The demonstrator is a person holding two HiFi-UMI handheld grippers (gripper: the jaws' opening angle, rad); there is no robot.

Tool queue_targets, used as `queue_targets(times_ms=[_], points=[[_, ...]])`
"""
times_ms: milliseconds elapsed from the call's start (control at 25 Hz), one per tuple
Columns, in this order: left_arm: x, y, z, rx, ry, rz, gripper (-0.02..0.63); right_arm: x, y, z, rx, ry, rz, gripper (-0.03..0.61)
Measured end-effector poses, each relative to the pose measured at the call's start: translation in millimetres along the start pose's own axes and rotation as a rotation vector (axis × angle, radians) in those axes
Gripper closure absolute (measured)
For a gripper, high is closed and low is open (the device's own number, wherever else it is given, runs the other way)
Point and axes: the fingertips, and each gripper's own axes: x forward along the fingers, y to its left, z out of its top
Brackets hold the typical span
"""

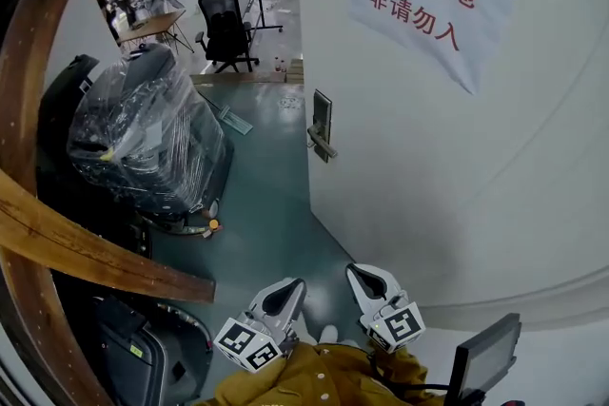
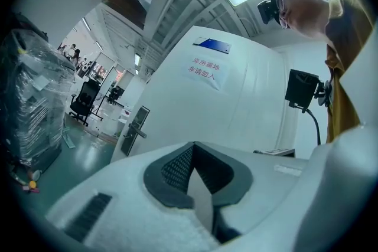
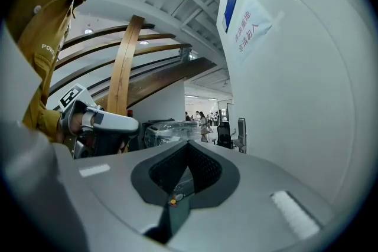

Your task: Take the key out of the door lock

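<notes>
Facing a white door [image 1: 457, 166] that fills the right side of the head view, with a paper sign [image 1: 428, 0] in red characters near its top. Door lock [image 1: 322, 121]: dark plate at the door's left edge, lever handle [image 1: 324, 145] just below it, pointing out over the floor; the key is too small to make out there. Left gripper [image 1: 288, 288] and right gripper [image 1: 363, 275]: side by side at the bottom edge, close to the person's yellow jacket [image 1: 314, 380], well apart from the lock; the fingers of each are pressed together with nothing between them. Green floor [image 1: 266, 204]: a strip running from the grippers up past the lock. Plastic-wrapped bundle [image 1: 143, 133]: left of that strip, across from the lock. Wooden beam [image 1: 86, 252]: slanting across the lower left corner. Black office chair [image 1: 225, 24]: beyond the bundle, near the top edge. Dark screen [image 1: 485, 357]: bottom right corner, beside the right gripper.
</notes>
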Motion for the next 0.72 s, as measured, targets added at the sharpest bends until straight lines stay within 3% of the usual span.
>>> queue_targets(times_ms=[160,440,720], points=[[32,45,20,-0.016,0.001,-0.032,0.614,49,-28,8,-0.023,-0.041,-0.03,0.572],[69,132,68,-0.028,0.02,-0.073,0.614,150,-57,17,-0.031,-0.026,-0.06,0.572],[94,199,94,-0.088,0.036,-0.076,0.614,210,-79,26,-0.044,0.003,-0.123,0.572]])
